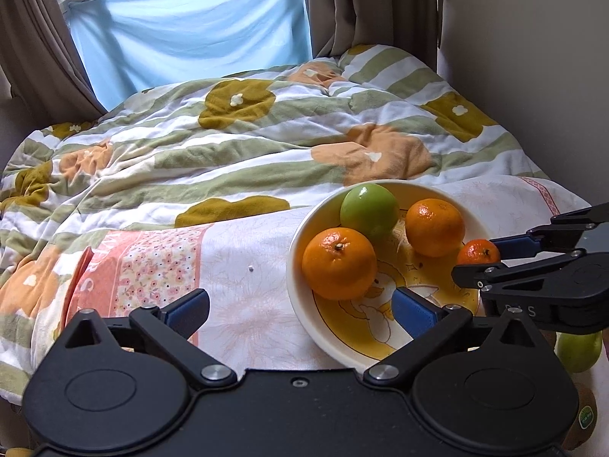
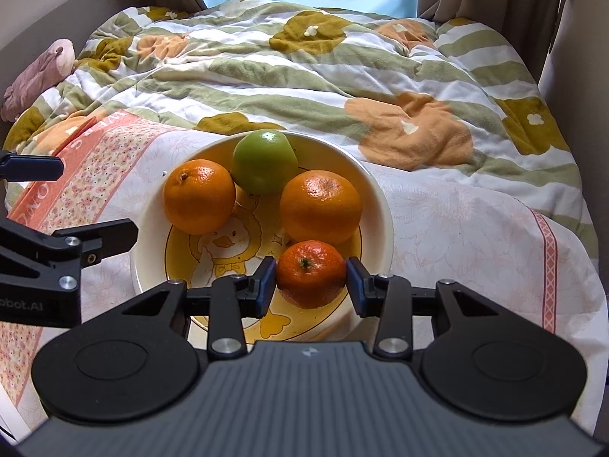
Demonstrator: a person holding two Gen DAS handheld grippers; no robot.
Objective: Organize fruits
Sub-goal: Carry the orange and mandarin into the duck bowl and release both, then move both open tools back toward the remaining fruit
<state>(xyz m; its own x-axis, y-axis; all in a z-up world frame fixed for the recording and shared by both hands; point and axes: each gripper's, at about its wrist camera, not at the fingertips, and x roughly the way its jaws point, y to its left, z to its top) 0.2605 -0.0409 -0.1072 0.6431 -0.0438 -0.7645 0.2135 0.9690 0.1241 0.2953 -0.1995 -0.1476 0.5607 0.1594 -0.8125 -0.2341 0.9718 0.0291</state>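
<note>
A cream bowl (image 2: 384,205) with a yellow duck picture stands on a floral cloth on the bed. In it lie a green apple (image 2: 264,162) and two oranges (image 2: 200,200) (image 2: 321,209). My right gripper (image 2: 311,285) is shut on a small mandarin (image 2: 310,266) over the bowl's near side; I cannot tell whether the mandarin touches the bowl. In the left wrist view this mandarin (image 1: 477,253) shows between the right gripper's fingers (image 1: 510,242). My left gripper (image 1: 300,312) stands wide open and empty at the bowl's (image 1: 295,251) left rim, just in front of the nearer orange (image 1: 338,264).
A second green apple (image 1: 578,350) and a kiwi with a sticker (image 1: 582,419) lie on the cloth right of the bowl, under the right gripper. A rumpled striped duvet (image 2: 304,76) covers the bed behind. A plush toy (image 2: 38,72) lies far left.
</note>
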